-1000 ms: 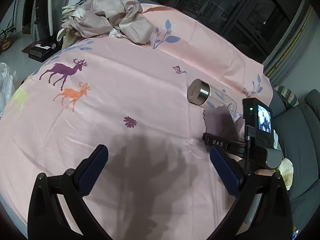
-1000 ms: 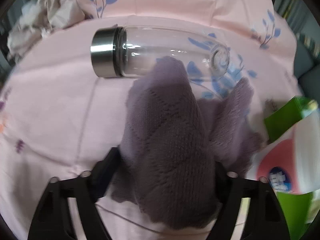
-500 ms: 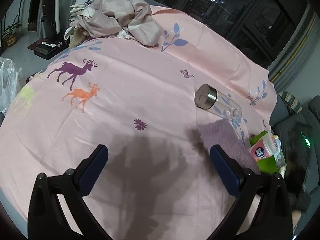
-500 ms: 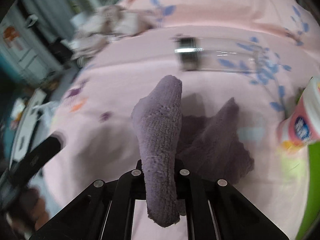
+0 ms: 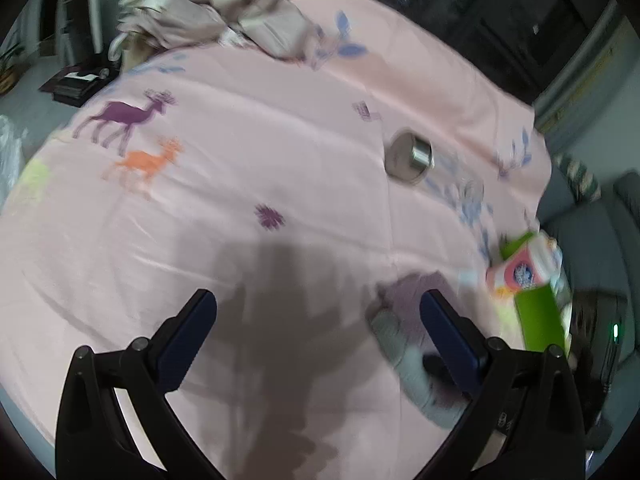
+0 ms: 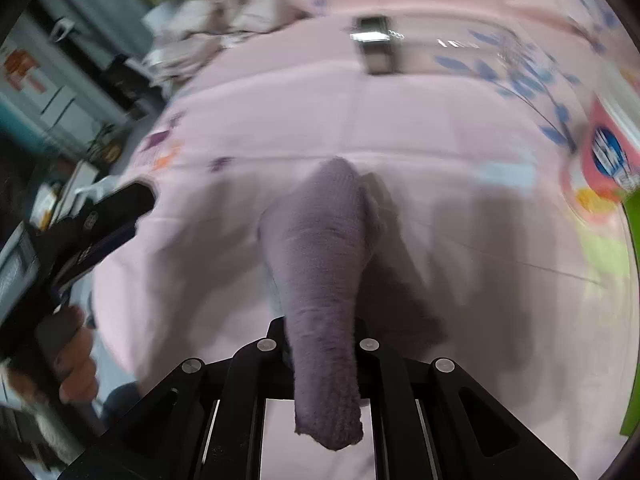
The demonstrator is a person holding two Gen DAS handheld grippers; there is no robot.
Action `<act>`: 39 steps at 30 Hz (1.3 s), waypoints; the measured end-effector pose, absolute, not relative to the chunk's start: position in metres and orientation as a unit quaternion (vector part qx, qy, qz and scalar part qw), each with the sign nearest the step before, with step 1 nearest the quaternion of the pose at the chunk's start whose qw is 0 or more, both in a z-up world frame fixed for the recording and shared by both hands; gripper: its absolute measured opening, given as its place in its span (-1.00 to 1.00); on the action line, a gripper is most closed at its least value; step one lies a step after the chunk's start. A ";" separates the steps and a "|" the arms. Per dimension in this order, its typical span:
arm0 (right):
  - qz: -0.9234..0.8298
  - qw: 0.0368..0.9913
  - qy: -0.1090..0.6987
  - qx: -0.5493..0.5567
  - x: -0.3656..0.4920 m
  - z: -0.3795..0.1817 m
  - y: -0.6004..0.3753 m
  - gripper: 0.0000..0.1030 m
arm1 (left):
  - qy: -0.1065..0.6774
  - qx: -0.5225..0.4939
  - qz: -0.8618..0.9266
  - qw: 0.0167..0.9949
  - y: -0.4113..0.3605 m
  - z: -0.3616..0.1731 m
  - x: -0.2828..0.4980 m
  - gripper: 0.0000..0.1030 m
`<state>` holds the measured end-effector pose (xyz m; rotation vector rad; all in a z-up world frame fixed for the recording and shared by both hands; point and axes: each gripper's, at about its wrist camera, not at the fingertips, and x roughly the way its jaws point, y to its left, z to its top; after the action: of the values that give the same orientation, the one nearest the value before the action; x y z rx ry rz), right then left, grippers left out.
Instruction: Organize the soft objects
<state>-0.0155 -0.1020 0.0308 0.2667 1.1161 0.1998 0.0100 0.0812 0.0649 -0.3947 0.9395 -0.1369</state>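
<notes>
Right gripper (image 6: 320, 344) clamped tight on purple knit cloth (image 6: 320, 264), bottom centre of its view; cloth rises from the jaws over the pink sheet (image 6: 400, 128). Left gripper (image 5: 318, 320) spread wide, nothing between the jaws (bottom of its frame). Glass bottle (image 6: 432, 46) with steel cap lies on its side at top, looks empty. Pink-labelled container (image 6: 608, 152) at right edge, contents not visible.

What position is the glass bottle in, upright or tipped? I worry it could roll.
Tipped: the glass bottle lies on its side on the pink sheet, its metal cap pointing sideways.
</notes>
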 end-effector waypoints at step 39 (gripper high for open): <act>0.157 0.814 0.502 0.247 -0.027 0.024 -0.147 -0.60 | 0.508 -0.141 -0.222 0.820 -0.028 0.030 -0.005 -0.65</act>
<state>-0.0266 -0.1474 0.0236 0.5266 1.0705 0.3347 -0.0053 -0.0276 0.0302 -0.2996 1.0827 -0.4735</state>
